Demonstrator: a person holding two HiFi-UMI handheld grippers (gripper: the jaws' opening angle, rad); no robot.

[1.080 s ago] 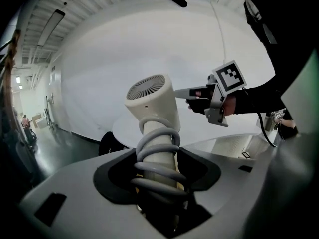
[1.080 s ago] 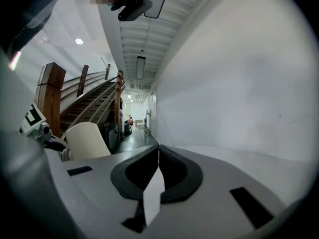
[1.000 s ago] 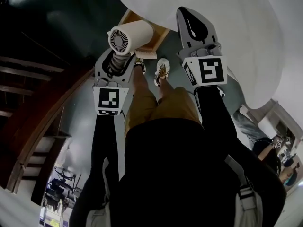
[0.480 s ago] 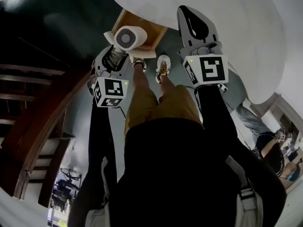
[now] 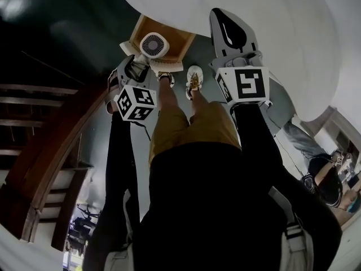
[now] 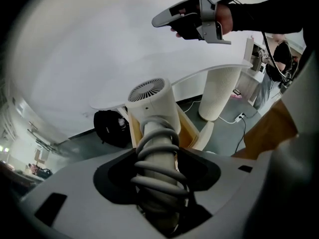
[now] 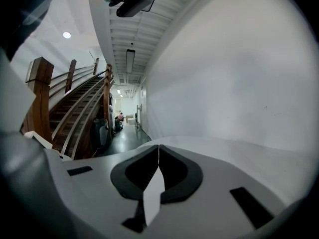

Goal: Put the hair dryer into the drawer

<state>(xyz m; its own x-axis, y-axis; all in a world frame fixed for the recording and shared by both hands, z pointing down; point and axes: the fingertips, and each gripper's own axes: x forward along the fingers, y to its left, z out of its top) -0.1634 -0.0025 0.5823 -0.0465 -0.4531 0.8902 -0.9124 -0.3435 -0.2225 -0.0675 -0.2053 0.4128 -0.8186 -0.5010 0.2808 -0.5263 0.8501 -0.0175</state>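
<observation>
Here, left gripper (image 5: pixel 138 69) jaws clamping hair dryer (image 5: pixel 154 44), cord (image 6: pixel 157 156) coiled — right gripper (image 5: pixel 227 27) jaws together.

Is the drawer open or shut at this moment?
Open. The drawer stands pulled out from under the white table, its wooden inside showing, and the hair dryer is seen against that opening in the head view.

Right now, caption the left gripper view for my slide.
Left tongs grip a white hair dryer by its cord-wrapped handle, over the open wooden drawer.
</observation>
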